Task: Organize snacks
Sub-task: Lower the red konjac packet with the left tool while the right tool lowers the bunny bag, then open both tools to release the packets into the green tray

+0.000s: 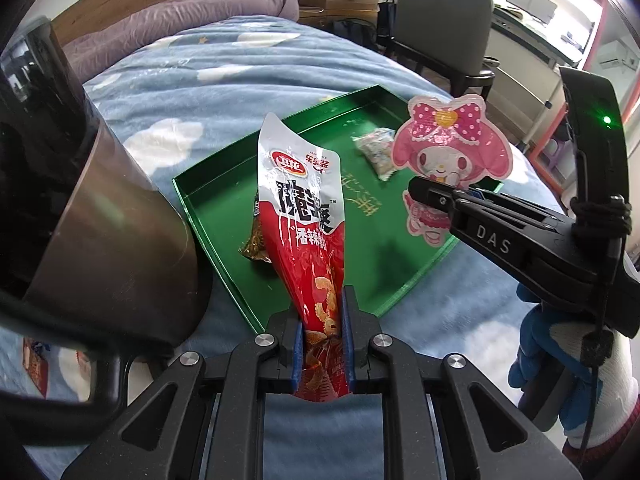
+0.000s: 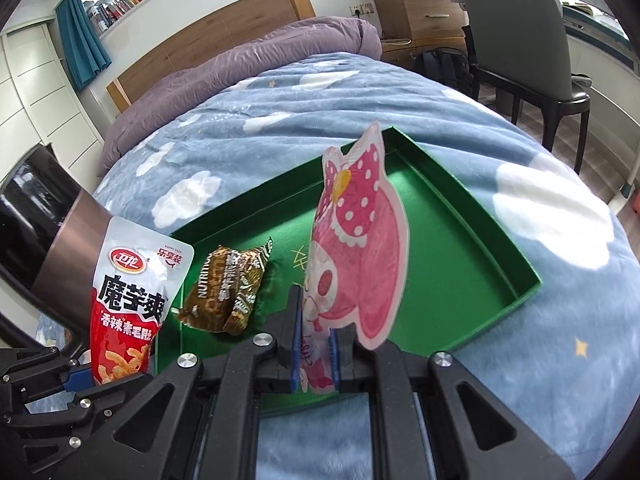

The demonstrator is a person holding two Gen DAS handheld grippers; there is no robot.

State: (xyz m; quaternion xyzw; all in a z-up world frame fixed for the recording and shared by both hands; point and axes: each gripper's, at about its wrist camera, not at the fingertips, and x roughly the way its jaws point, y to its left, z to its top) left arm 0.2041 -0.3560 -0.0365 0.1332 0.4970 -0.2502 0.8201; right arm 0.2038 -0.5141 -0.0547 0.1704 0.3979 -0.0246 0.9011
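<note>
Two snacks carried at once above a green tray [image 1: 224, 216] lying on a blue cloud-print bed [image 1: 224, 60]. Left gripper [image 1: 322, 344] nearly closed, fingers [image 1: 347, 344] pinching the bottom end of a red-and-silver snack packet [image 1: 304, 204], packet standing upright over the tray's near-left corner. Right gripper [image 2: 316, 354] fully closed, fingers [image 2: 334, 354] clamped on the lower edge of a pink character-shaped pouch [image 2: 360, 240], pouch upright and slightly bent over the tray's middle. Already inside the tray: a brown wrapped snack [image 2: 228, 288] near the left wall and a small clear bag of pale pieces [image 1: 378, 150] toward the far side. Seemingly the placing step, both items not yet set down. Main risks from here: thin grips on packet edges only, so a slip or a swing of either flimsy wrapper likely during lowering; red packet close to the near wall, so a drop outside onto the blanket possible if released too early; red packet also right above the brown snack, so a pile-up or a nudge possible; soft bedding under the tray, so tilting or sliding likely under a push on its rim; both grippers close together, so a knock between them possible.
</note>
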